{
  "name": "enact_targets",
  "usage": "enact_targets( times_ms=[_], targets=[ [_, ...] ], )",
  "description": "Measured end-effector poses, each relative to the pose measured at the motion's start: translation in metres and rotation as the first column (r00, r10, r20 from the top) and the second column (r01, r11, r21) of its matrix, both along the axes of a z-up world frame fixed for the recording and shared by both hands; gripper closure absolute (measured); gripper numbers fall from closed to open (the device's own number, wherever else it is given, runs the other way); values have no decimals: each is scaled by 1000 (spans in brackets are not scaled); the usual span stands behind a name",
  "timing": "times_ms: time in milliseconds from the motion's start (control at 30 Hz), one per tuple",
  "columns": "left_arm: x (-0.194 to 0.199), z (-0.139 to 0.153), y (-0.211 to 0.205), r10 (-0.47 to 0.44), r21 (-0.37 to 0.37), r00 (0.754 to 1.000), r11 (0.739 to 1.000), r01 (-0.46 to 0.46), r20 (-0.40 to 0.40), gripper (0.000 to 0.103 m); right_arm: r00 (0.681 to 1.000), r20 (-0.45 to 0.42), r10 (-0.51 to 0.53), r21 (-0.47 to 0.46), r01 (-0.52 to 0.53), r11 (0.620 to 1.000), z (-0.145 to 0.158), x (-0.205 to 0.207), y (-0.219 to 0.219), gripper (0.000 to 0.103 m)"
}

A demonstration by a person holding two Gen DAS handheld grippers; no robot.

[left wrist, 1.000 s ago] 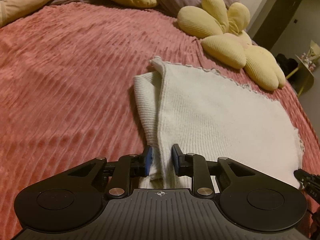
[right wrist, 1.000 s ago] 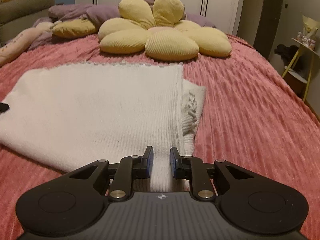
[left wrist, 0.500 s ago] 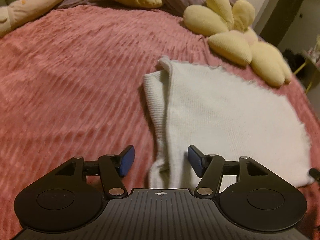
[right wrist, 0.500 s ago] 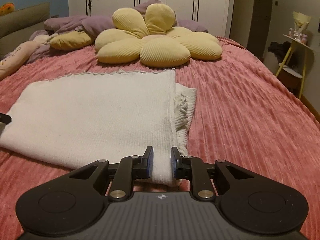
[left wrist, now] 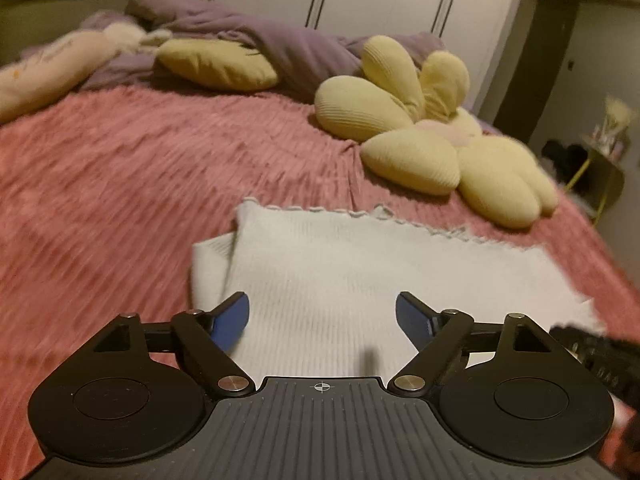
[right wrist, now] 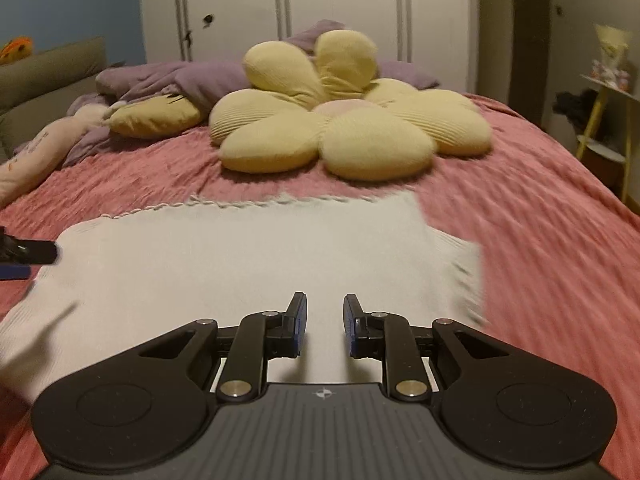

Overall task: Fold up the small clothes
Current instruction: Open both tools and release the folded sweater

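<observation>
Where blurred (perhaps ribbed), pink bedspread point(right wrist: 540, 220).

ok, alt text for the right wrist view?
The right claw, slightly open and holding nothing, hovers over a folded white knit garment on a pink bedspread. A yellow flower cushion lies beyond, white wardrobe doors behind.

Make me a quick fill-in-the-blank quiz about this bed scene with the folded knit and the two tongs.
The folded white knit garment lies on a ____ ribbed bedspread.
The flower-shaped cushion is ____.
The left tongs are wide ____, holding nothing.
The wardrobe doors behind the bed are ____.

Missing words: pink; yellow; open; white
</observation>
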State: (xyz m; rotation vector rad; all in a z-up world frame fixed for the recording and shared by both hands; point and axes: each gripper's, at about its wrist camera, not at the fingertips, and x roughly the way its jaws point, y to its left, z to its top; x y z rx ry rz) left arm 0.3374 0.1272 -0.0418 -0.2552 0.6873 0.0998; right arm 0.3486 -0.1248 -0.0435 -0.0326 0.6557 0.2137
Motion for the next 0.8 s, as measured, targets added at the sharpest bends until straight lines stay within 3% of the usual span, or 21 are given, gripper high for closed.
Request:
enact_targets(
  times_ms=[133, 367, 500, 633, 767, 800],
  targets=[
    [28, -26, -5, 15, 86, 999, 996, -12, -33, 17, 997, 23, 74, -72, -72, 995, -14, 28, 24, 84],
    [76, -45, -5, 33, 196, 995, 980, -14, -93, 14, 1000, 10, 6, -172, -4, 985, -34, 84, 5, 83],
    [94, -51, -3, 51, 208, 992, 978, -26, -117, 7, 1000, 0, -8, -189, 8, 982, -41, 105, 5, 83],
    [87, -37, -7, 49, 208, 994, 978, -27, -99, 13, 1000, -10, -13, -193, 11, 981, -38, 110, 7, 82],
    [93, -34, -14, 32, 139, 996, 990, -20, -86, 10, 1000, 16, 25, -97, -23, 995, -17, 97, 20, 80],
    [99, -37, -19, 37, 161, 994, 987, -21, -99, 8, 999, 19, 44, -83, -42, 996, -15, 96, 27, 78]
  ],
)
